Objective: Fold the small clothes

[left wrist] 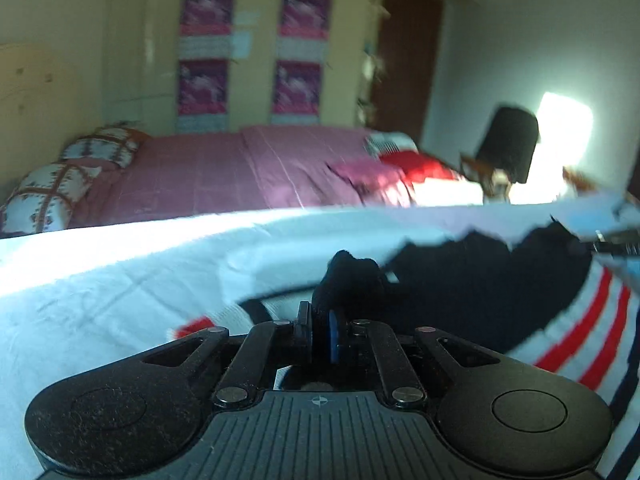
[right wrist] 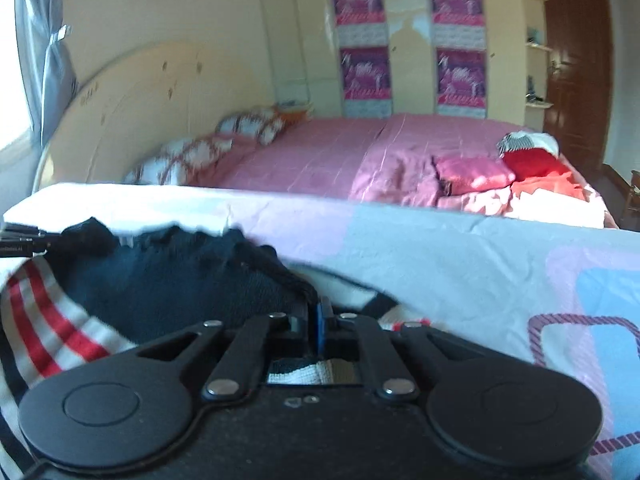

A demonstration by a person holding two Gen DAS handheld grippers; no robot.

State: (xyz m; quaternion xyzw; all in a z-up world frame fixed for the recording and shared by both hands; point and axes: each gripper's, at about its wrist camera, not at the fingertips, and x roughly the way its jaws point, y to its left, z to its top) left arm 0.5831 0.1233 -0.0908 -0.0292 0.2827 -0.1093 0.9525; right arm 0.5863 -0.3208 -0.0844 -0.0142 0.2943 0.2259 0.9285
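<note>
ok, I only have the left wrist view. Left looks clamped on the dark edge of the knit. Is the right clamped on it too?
Observer: Yes. The right gripper is shut on the navy edge of the garment; the fabric bunches right at its pads.
Operator: What's the surface like on that side?
Observer: The sheet turns to a pale blue and pink print there, with a purple rope-like outline.
Operator: Anything beyond the headboard?
Observer: A grey-blue curtain, tied back beside a bright window at the far left.
</note>
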